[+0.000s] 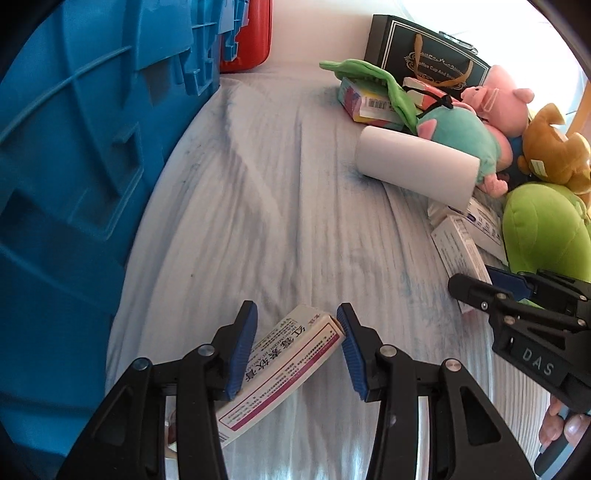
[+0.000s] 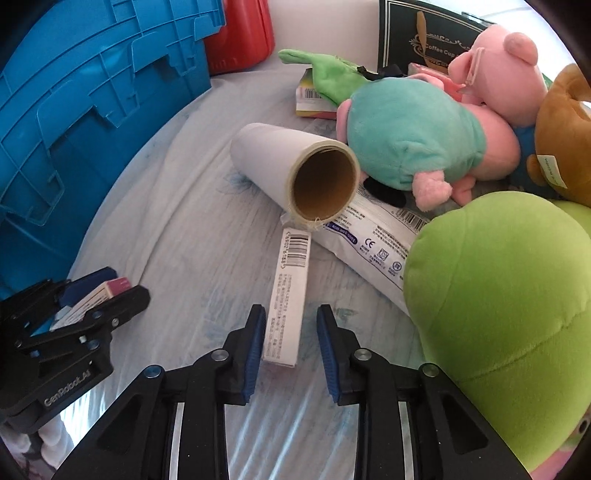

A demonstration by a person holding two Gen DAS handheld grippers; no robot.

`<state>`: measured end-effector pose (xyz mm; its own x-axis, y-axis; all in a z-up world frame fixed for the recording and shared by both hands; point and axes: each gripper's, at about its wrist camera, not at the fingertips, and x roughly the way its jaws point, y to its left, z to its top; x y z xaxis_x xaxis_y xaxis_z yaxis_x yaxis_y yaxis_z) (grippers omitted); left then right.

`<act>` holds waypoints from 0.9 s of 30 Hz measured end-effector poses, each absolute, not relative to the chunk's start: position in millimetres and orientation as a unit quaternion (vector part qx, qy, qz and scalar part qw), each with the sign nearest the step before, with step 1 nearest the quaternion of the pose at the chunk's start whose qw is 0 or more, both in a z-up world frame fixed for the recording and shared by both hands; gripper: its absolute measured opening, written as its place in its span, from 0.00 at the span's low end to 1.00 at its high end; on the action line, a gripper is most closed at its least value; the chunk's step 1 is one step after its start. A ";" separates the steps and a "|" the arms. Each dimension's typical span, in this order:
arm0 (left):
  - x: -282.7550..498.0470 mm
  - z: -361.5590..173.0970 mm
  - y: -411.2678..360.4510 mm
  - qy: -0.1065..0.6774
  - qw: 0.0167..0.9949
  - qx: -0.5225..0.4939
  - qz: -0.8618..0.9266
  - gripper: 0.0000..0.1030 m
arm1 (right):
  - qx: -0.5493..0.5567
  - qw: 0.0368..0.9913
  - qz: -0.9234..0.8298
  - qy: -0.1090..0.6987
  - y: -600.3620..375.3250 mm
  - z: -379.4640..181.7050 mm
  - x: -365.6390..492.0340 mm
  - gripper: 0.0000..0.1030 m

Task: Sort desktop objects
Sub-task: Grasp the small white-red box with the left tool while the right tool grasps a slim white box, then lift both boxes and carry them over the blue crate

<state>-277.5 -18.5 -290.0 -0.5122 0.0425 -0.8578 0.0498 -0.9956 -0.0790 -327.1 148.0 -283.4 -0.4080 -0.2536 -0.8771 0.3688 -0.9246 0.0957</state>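
My left gripper point(image 1: 297, 345) holds a white medicine box with a magenta stripe point(image 1: 280, 365) diagonally between its blue pads, above the white cloth. It also shows in the right wrist view point(image 2: 92, 299), with the box end point(image 2: 116, 286) sticking out. My right gripper point(image 2: 291, 350) is open around the near end of a long white box with a barcode point(image 2: 286, 299), which lies flat on the cloth. The right gripper also shows in the left wrist view point(image 1: 495, 291), over that box point(image 1: 461, 254).
A blue crate point(image 1: 74, 166) stands on the left with a red container point(image 1: 247, 33) behind it. A white paper roll point(image 2: 295, 170), a white packet point(image 2: 373, 240), plush toys point(image 2: 417, 136), a green plush point(image 2: 509, 306), a colourful box point(image 2: 310, 98) and a black gift bag point(image 1: 424, 51) crowd the right.
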 end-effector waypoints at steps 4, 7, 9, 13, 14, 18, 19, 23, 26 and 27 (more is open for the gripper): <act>-273.2 -288.8 -11.4 0.048 -0.012 0.485 -0.873 0.25 | 0.510 0.191 -0.837 0.049 153.4 -282.7 -315.1 0.17; -272.6 -283.0 -4.6 0.050 -0.021 0.471 -0.880 0.21 | 0.511 0.190 -0.837 0.049 155.4 -281.0 -308.1 0.17; -269.3 -277.8 -0.4 0.049 -0.025 0.466 -0.883 0.21 | 0.511 0.187 -0.838 0.048 158.9 -279.5 -302.3 0.17; -259.7 -267.2 4.7 0.015 -0.003 0.467 -0.884 0.25 | 0.512 0.184 -0.838 0.048 166.0 -280.2 -292.4 0.18; -254.7 -266.1 3.9 0.004 0.006 0.465 -0.885 0.27 | 0.513 0.184 -0.837 0.046 167.5 -280.2 -290.9 0.19; -240.1 -271.8 -8.3 -0.012 0.026 0.463 -0.886 0.44 | 0.511 0.195 -0.836 0.043 170.4 -280.3 -283.6 0.40; -238.7 -277.0 -11.7 -0.012 0.018 0.470 -0.882 0.46 | 0.509 0.198 -0.836 0.043 170.9 -280.3 -281.7 0.46; -233.2 -290.5 -10.5 -0.027 0.022 0.479 -0.877 0.49 | 0.502 0.204 -0.839 0.052 167.0 -282.8 -279.5 0.67; -226.0 -292.5 -12.1 -0.016 0.030 0.473 -0.880 0.50 | 0.498 0.205 -0.841 0.056 161.5 -286.5 -277.8 0.66; -223.4 -293.7 -14.3 -0.006 0.030 0.472 -0.881 0.50 | 0.496 0.203 -0.842 0.062 161.2 -286.7 -277.2 0.62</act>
